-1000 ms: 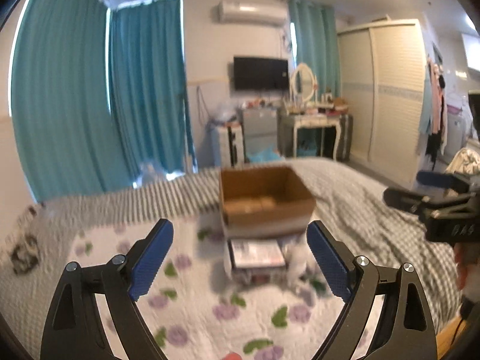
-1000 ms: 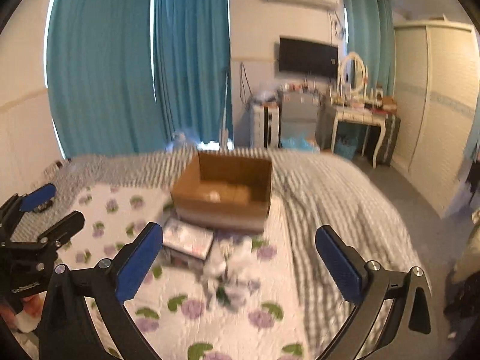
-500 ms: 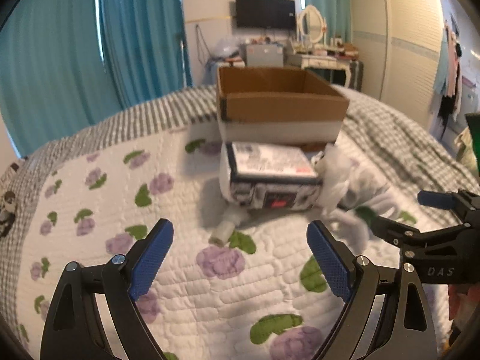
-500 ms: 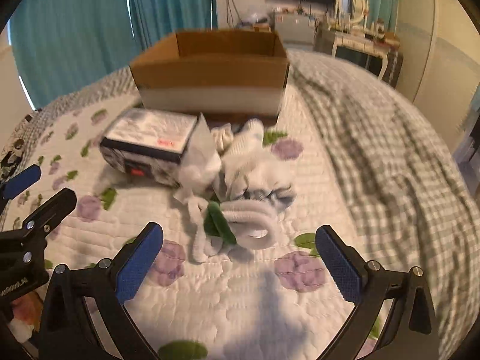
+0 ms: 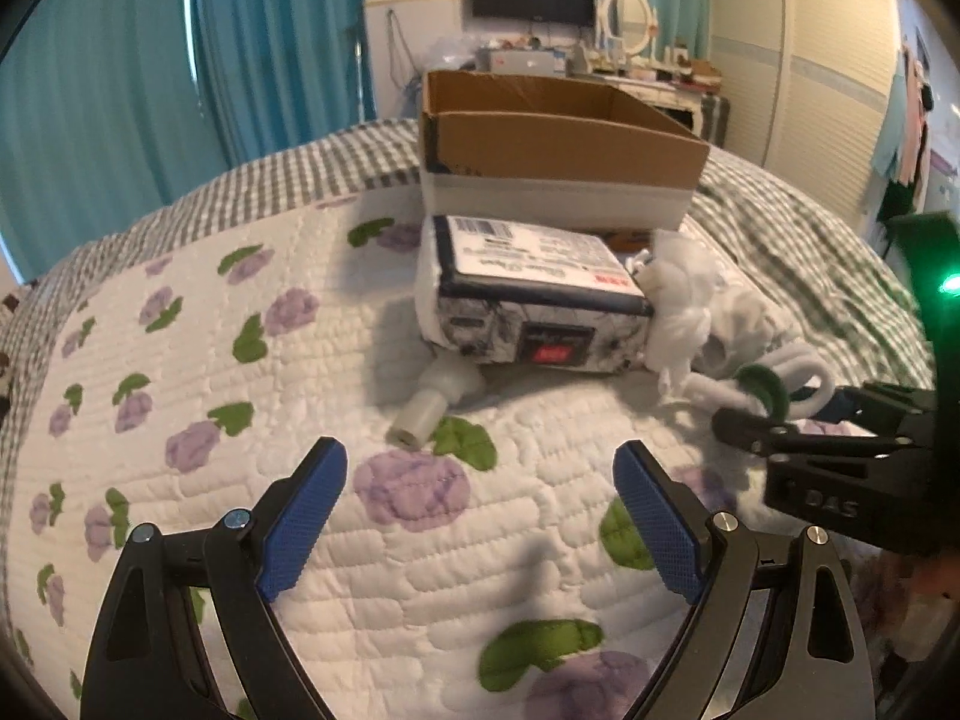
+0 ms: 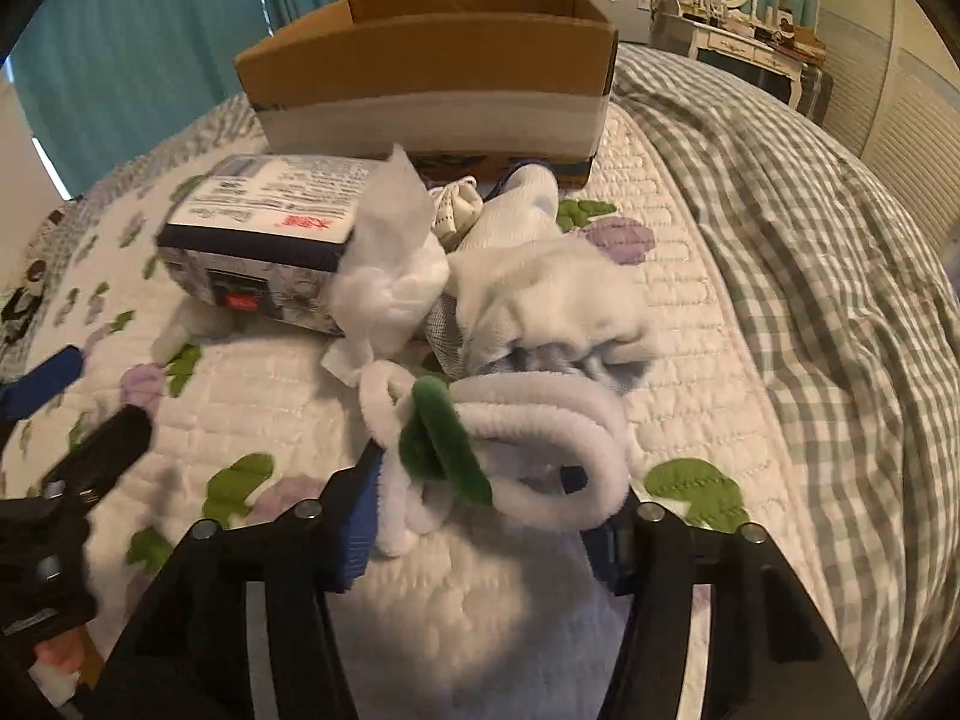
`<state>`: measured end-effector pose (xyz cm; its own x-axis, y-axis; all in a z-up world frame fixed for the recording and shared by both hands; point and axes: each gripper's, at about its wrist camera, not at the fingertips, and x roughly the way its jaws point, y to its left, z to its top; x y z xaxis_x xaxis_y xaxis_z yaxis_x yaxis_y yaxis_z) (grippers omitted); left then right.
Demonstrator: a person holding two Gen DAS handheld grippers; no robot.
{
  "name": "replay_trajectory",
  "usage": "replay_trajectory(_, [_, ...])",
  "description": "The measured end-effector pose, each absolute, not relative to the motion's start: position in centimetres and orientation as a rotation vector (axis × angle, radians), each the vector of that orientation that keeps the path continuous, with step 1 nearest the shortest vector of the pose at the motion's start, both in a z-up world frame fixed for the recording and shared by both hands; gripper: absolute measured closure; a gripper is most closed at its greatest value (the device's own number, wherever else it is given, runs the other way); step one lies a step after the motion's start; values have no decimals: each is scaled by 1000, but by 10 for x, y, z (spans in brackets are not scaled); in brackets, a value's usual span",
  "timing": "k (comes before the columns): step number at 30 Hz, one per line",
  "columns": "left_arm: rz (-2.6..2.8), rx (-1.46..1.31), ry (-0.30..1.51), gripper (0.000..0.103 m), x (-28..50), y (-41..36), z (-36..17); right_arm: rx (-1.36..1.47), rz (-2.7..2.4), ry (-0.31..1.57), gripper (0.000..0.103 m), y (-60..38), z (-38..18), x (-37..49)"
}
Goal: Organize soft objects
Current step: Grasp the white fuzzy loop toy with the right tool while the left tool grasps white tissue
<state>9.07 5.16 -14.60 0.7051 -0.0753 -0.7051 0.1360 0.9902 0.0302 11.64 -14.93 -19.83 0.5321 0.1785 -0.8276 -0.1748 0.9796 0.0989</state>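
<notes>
A pile of soft things lies on the flowered quilt [image 5: 198, 360]: a white and green fuzzy loop toy [image 6: 528, 438], a white sock [image 6: 540, 294], and crumpled white tissue [image 6: 390, 276]. The pile also shows in the left wrist view [image 5: 720, 324]. An open cardboard box [image 5: 558, 138] stands behind, also seen in the right wrist view [image 6: 432, 54]. My right gripper [image 6: 480, 516] has its jaws around the fuzzy loop toy, pads close to both sides; contact is unclear. My left gripper [image 5: 480, 510] is open and empty over the quilt, in front of a tissue pack [image 5: 528, 294].
A small white tube [image 5: 432, 402] lies by the tissue pack [image 6: 264, 222]. A grey checked blanket [image 6: 810, 228] covers the bed's right side. Teal curtains [image 5: 180, 60], a dresser and a wardrobe [image 5: 798, 60] stand beyond the bed.
Both grippers dropped toward the quilt and moved in on the objects. My right gripper advanced over the fuzzy loop toy and narrowed its jaws around it. The left stayed open.
</notes>
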Motion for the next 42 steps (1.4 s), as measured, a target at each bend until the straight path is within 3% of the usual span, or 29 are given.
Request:
replay_trajectory(9, [-147, 91, 793, 11, 87, 12, -136, 32, 210, 872, 48, -190, -151, 84])
replay_trajectory(19, [-154, 19, 849, 14, 124, -32, -149, 126, 154, 886, 48, -227, -160, 105])
replay_trajectory(21, [-158, 14, 882, 24, 134, -38, -156, 142, 153, 887, 48, -231, -162, 109])
replay_trajectory(25, [-187, 18, 921, 30, 147, -46, -165, 166, 149, 885, 48, -239, -165, 117])
replay_trajectory(28, [-222, 13, 930, 51, 154, -51, -167, 179, 148, 883, 48, -242, -167, 119])
replay_trajectory(34, [-309, 36, 919, 73, 160, -59, -166, 177, 154, 894, 47, -241, -172, 120])
replay_trajectory(42, [-297, 26, 906, 76, 150, -47, -158, 161, 174, 869, 47, -236, -155, 108])
